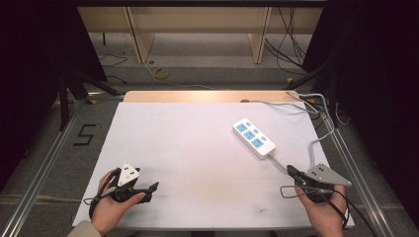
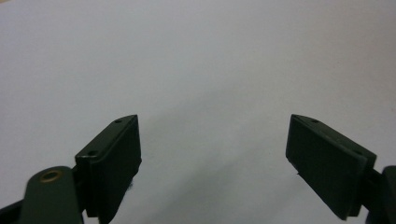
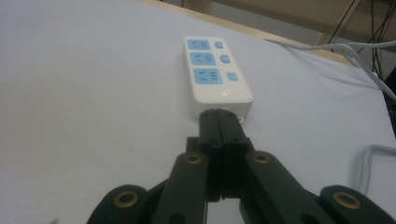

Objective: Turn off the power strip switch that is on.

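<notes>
White power strip (image 1: 254, 138) lies on the table (image 1: 197, 148) at right, far of centre; right gripper (image 1: 291, 173) near its cable end, jaws pressed together, empty; left gripper (image 1: 150, 187) well apart, jaws spread wide.

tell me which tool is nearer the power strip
Right. The right tool sits just off the power strip, at its cable end, jaws shut and aimed at it. The left tool is far across the table, jaws open.

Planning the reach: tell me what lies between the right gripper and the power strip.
Its grey cable on bare white tabletop, per the high view.
</notes>
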`<state>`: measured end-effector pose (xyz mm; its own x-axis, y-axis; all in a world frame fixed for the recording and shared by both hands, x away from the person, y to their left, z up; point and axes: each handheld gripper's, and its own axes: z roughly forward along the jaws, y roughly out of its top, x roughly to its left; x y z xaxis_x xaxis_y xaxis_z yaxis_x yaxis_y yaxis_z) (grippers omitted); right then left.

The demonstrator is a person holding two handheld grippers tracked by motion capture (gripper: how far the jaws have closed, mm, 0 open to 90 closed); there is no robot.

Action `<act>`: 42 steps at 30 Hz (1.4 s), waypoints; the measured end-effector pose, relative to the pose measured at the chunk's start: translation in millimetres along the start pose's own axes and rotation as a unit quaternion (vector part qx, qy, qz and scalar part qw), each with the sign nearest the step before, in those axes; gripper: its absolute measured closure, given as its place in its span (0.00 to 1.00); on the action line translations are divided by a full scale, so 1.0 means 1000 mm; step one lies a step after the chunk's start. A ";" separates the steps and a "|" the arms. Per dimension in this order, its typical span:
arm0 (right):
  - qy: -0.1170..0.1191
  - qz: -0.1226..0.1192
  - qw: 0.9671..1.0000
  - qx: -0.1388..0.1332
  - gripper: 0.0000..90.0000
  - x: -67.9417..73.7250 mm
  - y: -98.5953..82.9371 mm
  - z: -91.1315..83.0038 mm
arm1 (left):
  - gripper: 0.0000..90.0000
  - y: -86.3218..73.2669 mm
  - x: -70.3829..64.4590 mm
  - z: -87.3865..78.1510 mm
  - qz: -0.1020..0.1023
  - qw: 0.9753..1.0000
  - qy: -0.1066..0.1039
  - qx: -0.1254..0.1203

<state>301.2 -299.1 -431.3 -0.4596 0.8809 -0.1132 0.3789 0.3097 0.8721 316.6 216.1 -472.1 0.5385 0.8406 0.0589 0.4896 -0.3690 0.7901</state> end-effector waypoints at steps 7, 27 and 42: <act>0.000 -0.004 1.000 0.006 1.00 -0.002 0.008 0.001 | 0.20 0.000 0.000 0.001 0.003 1.000 0.000 0.000; 0.002 0.001 0.999 0.036 1.00 -0.005 0.022 0.005 | 0.21 0.001 -0.001 0.002 0.001 1.000 0.001 0.000; 0.004 -0.003 0.998 0.058 1.00 -0.008 0.040 0.013 | 0.21 0.001 -0.001 0.002 0.002 1.000 -0.004 0.001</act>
<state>330.2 -288.9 -402.3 -0.4677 0.8765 -0.1136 0.4667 0.3541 0.8105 318.1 214.4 -472.1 0.5461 0.8357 0.0581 0.4878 -0.3735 0.7890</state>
